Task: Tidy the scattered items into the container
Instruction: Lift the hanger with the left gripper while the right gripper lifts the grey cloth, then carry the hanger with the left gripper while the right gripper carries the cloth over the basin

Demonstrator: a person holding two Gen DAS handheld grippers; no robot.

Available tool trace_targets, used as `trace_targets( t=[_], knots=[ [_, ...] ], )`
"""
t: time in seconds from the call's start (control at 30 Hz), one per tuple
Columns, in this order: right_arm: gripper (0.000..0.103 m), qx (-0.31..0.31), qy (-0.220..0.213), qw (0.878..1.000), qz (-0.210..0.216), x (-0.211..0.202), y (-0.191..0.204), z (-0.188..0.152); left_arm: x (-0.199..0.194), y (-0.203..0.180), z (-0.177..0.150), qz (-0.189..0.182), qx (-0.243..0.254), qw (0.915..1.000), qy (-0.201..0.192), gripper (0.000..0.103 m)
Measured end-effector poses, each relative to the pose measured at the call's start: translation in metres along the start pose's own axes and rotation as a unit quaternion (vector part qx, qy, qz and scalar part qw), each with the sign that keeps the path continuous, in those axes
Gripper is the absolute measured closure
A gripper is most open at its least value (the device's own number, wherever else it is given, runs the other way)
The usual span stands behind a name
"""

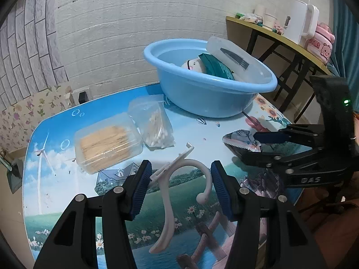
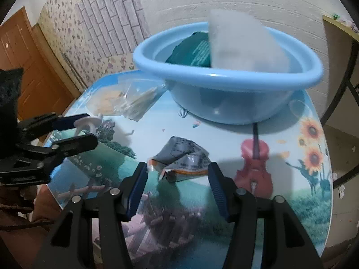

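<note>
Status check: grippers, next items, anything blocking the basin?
Left gripper open around white plastic hook. Right gripper open around crumpled foil packet. Light-blue plastic basin partly filled, path unobstructed.

We see a white-painted brick wall (image 1: 134, 22) behind the round table with a glossy printed landscape top (image 1: 56, 157). To its left runs a grey tile-patterned wall panel (image 1: 24, 51) above floral wallpaper (image 1: 20, 121). From the right wrist view we make out a brown wooden door (image 2: 20, 51). To the right stands a yellow-topped side table on black metal legs (image 1: 269, 33), beside a teal curtain (image 1: 345, 33).
</note>
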State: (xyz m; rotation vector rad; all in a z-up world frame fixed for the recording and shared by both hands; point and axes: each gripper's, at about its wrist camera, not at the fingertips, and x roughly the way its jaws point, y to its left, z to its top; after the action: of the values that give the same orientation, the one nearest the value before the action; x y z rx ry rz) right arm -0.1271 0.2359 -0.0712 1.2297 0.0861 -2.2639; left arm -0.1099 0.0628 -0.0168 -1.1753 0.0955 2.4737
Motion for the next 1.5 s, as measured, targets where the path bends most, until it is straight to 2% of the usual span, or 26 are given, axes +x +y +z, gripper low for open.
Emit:
trace_targets(
  t=[0.13,0.2,0.33,0.47,0.63,0.83,1.1,1.43,1.5],
  knots=[
    [0.050,-0.014,-0.001,1.000,-0.022,0.010,0.003,0.004,-0.002,0.001,0.001,0.003,-0.001,1.0000,-0.001,0.049],
    [0.061,-0.025,-0.002,0.999,-0.033,0.012,0.005,0.003,-0.003,0.002,0.002,0.004,-0.001,1.0000,-0.001,0.049],
    [0.068,-0.023,-0.006,1.000,-0.018,0.006,0.003,0.001,-0.005,0.001,0.004,0.004,0.001,1.0000,-0.003,0.049],
    [0.070,-0.015,-0.019,1.000,0.005,-0.011,0.001,-0.001,-0.009,-0.002,0.011,0.003,0.007,0.9999,-0.008,0.049],
    [0.070,-0.018,-0.063,0.997,0.040,-0.055,0.007,0.000,-0.015,-0.007,0.028,-0.005,0.012,0.9996,-0.023,0.049],
    [0.070,-0.004,-0.128,0.990,0.055,-0.099,0.002,0.017,-0.013,-0.017,0.051,-0.011,0.029,0.9990,-0.034,0.049],
    [0.070,0.017,-0.183,0.983,0.020,-0.119,-0.026,0.040,0.000,-0.025,0.087,-0.015,0.047,0.9977,-0.046,0.049],
    [0.070,0.081,-0.187,0.978,-0.036,-0.091,-0.084,0.071,0.034,-0.034,0.126,-0.010,0.066,0.9966,-0.049,0.048],
    [0.070,0.094,-0.182,0.978,-0.036,-0.084,-0.094,0.074,0.040,-0.036,0.130,-0.006,0.068,0.9965,-0.047,0.048]
  ],
)
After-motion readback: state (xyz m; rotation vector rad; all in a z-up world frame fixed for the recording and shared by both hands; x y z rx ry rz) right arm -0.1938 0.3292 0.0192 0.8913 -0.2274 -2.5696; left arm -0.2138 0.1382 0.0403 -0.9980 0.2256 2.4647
